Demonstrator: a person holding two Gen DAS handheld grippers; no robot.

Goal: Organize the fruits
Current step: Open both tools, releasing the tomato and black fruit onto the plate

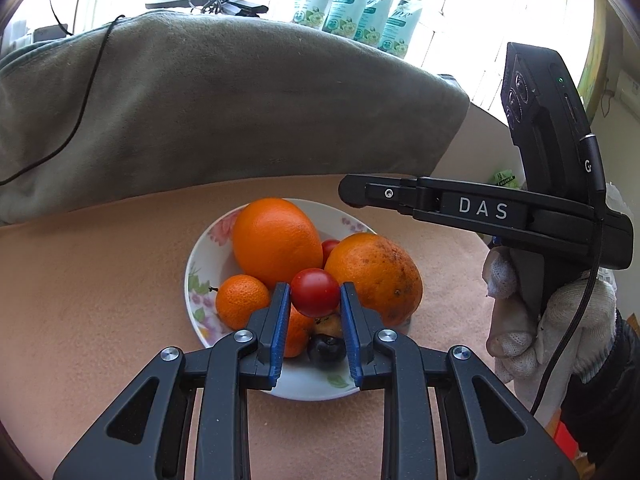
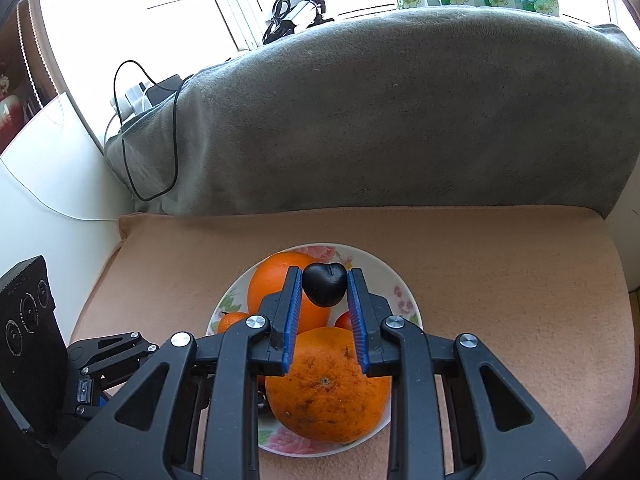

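Red fruit [image 1: 315, 293] and dark fruit [image 2: 324, 283] between jaws

Bright backlit window [image 1: 472, 8] glare; fisheye edges warped.

Right gripper [image 2: 325, 289]: clamped on a dark plum [image 2: 324, 283].
Plate [image 2: 404, 284]: under it, on peach cloth [image 2: 500, 280].
Oranges: at 6 o'clock [image 2: 326, 396], at 10 o'clock [image 2: 272, 280].
Left gripper [image 2: 108, 356]: at 8 o'clock.

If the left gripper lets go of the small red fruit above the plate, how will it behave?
The small red fruit looks round and glossy, so it would probably roll off the piled oranges. It seems light. Its skin may bruise under the left gripper.
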